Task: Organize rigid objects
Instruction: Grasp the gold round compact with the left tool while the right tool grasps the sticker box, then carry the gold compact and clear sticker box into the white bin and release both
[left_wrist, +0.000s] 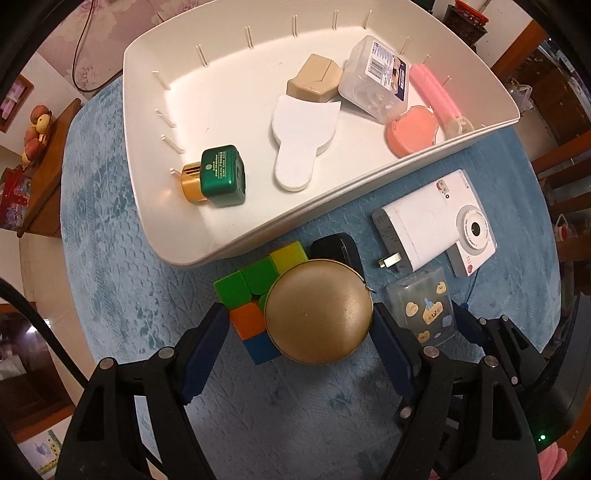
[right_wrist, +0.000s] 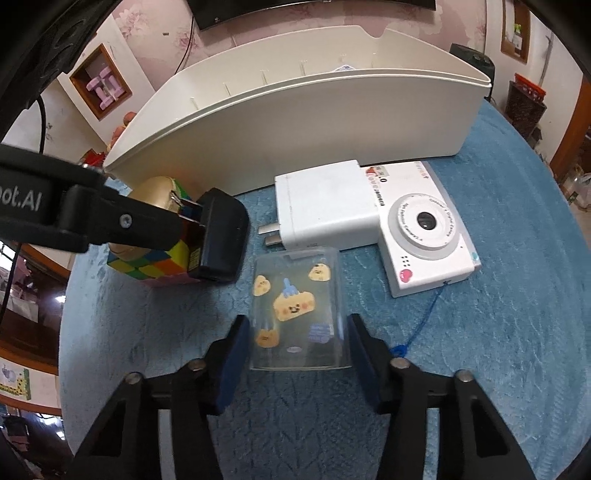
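Blue-padded fingers of the left gripper (left_wrist: 301, 332) stand spread on either side of a round gold case (left_wrist: 318, 311), which rests on a colour cube (left_wrist: 255, 295) at lower centre. Likewise parted, the right gripper (right_wrist: 295, 341) straddles a clear sticker box (right_wrist: 297, 308) at lower centre, below the white bin (right_wrist: 295, 122).

left gripper (left_wrist: 301, 325) jaws open, right gripper (right_wrist: 295, 338) likewise

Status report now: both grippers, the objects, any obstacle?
Left gripper open around gold round case. Right gripper open around clear sticker box. Cube crowds case.
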